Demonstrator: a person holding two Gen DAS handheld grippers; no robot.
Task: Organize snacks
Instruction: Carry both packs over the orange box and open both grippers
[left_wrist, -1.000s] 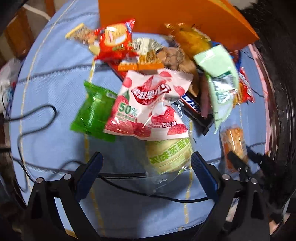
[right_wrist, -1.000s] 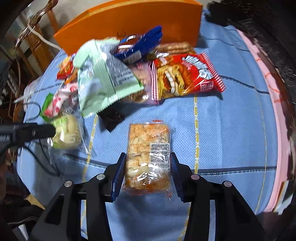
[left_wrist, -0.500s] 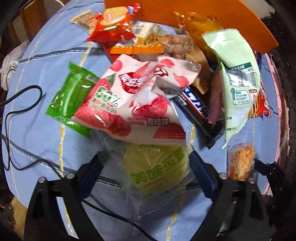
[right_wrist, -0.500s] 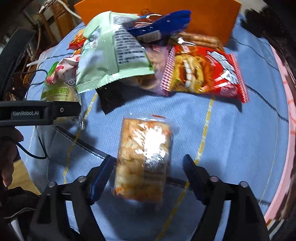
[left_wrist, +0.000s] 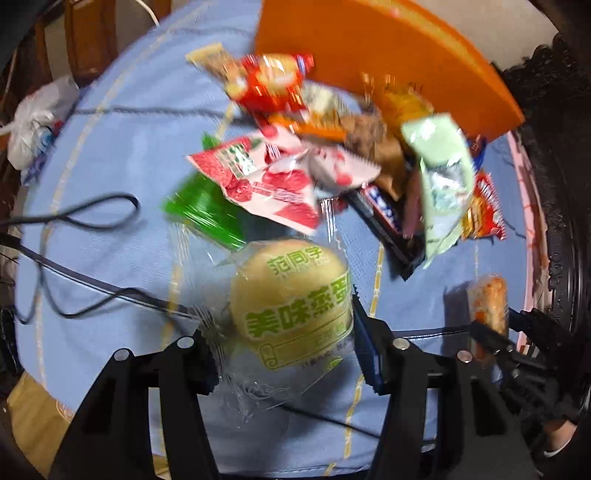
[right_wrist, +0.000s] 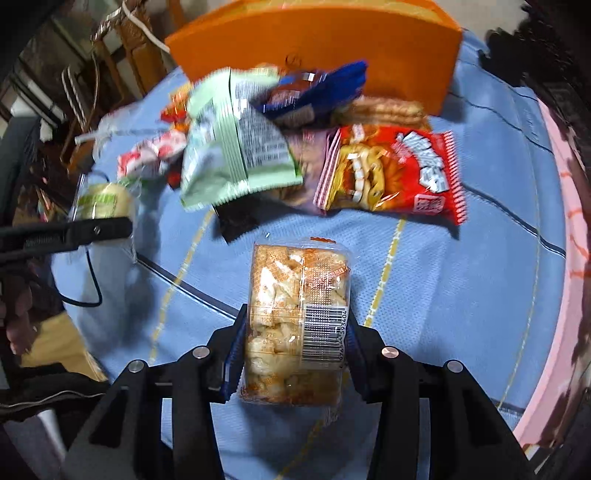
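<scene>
Each closing hand-held gripper pinches its snack: left (left_wrist: 286, 354) steamed cake (left_wrist: 291, 295), right (right_wrist: 293, 356) cracker pack (right_wrist: 295, 321) (both wrapped)

Two close downward wrist views

1. Right gripper (right_wrist: 293, 354), bottom centre, closing on clear rice-cracker pack (right_wrist: 297, 325), blue pads pressed against both sides.
2. Red snack bag (right_wrist: 395, 177) upper right of centre; pale green bag (right_wrist: 232, 147) upper left of centre.
3. Orange box (right_wrist: 317, 48) along top.
4. Left gripper (right_wrist: 74, 230) at left edge, by yellow cake packet (right_wrist: 105, 201).
</scene>
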